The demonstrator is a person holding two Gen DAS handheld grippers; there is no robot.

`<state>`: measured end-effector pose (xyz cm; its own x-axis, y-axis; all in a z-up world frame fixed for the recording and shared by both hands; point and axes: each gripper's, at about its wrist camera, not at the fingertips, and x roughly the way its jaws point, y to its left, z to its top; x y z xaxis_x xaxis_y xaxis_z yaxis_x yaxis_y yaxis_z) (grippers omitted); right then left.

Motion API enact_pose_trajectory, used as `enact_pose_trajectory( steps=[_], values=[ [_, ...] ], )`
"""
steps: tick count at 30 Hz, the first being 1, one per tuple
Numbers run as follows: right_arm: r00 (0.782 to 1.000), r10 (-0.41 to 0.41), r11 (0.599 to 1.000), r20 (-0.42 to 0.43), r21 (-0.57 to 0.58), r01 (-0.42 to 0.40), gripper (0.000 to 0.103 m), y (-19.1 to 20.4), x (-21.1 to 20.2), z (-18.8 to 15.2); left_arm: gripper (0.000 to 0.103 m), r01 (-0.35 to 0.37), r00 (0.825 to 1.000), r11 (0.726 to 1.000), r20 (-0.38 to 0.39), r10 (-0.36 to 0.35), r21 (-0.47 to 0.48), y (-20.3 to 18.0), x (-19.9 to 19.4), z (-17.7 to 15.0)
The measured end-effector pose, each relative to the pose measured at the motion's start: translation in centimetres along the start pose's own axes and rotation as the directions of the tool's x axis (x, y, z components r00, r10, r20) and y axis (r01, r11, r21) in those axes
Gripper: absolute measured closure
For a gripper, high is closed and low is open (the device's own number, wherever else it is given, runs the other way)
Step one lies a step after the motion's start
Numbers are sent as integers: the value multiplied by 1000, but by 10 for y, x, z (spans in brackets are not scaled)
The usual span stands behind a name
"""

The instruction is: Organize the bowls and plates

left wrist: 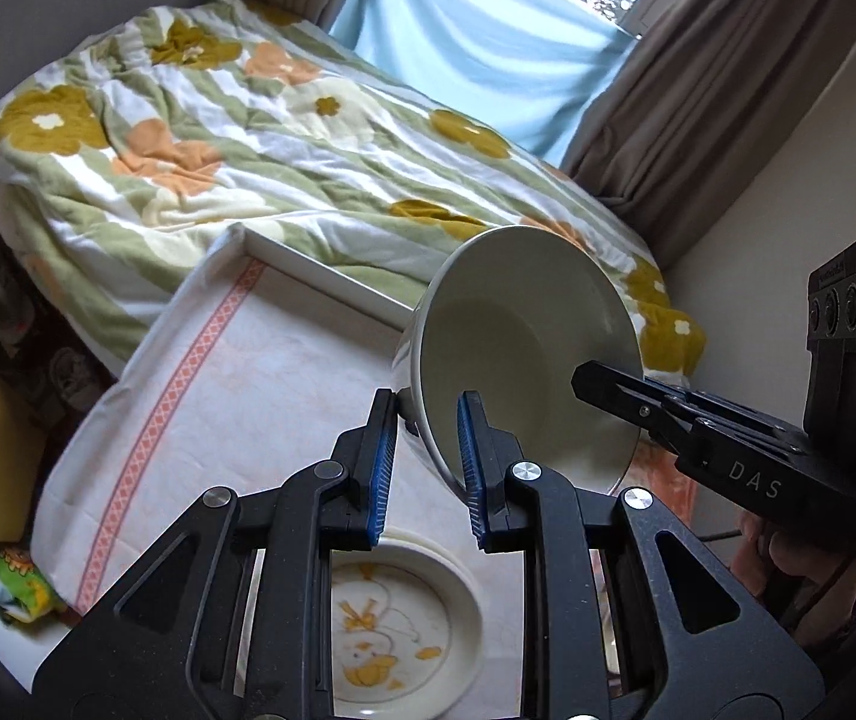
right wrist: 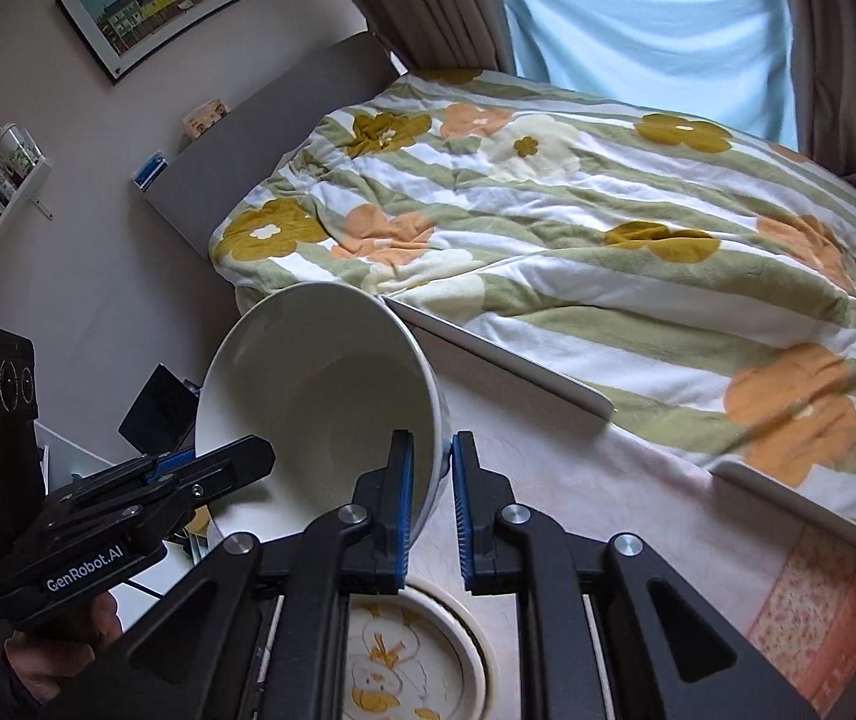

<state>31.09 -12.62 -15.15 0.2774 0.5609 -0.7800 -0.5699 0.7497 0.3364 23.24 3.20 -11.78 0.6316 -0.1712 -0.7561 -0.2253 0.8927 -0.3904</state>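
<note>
Bedroom; cloth-covered table (left wrist: 200,396) beside a bed with a floral quilt (left wrist: 260,138). White ceramic bowl (left wrist: 524,354), frame centre, is held tilted in the air above a duck-print plate (left wrist: 392,618). Left gripper (left wrist: 425,462) and right gripper (right wrist: 431,498) each pinch opposite rim walls. Judgement: rigid, glazed, slippery, breakable; rim grips suit it, kept level.
</note>
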Motion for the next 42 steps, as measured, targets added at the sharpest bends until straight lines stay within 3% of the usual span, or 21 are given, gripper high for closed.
enact_pose_trajectory(
  steps=[9, 16, 21, 27, 36, 42],
  values=[
    [992, -106, 989, 67, 112, 98, 91, -59, -114, -96, 85, 123, 991, 986, -61, -117, 115, -116, -5, -85],
    [982, -186, 953, 30, 249, 173, 91, -109, -152, -175, 85, 183, 968, 962, -210, -140, 201, -173, 25, -150],
    [979, -200, 914, -25, 356, 196, 91, -135, -148, -220, 85, 189, 941, 953, -321, -107, 236, -184, 54, -191],
    [977, -200, 888, -77, 407, 214, 91, -150, -132, -250, 85, 162, 918, 947, -394, -42, 277, -183, 77, -219],
    [972, -215, 877, -95, 419, 235, 91, -157, -120, -266, 85, 120, 914, 922, -403, 41, 367, -190, 97, -225],
    [970, -222, 870, -100, 428, 243, 91, -159, -114, -270, 85, 81, 920, 885, -376, 111, 459, -199, 103, -230]
  ],
)
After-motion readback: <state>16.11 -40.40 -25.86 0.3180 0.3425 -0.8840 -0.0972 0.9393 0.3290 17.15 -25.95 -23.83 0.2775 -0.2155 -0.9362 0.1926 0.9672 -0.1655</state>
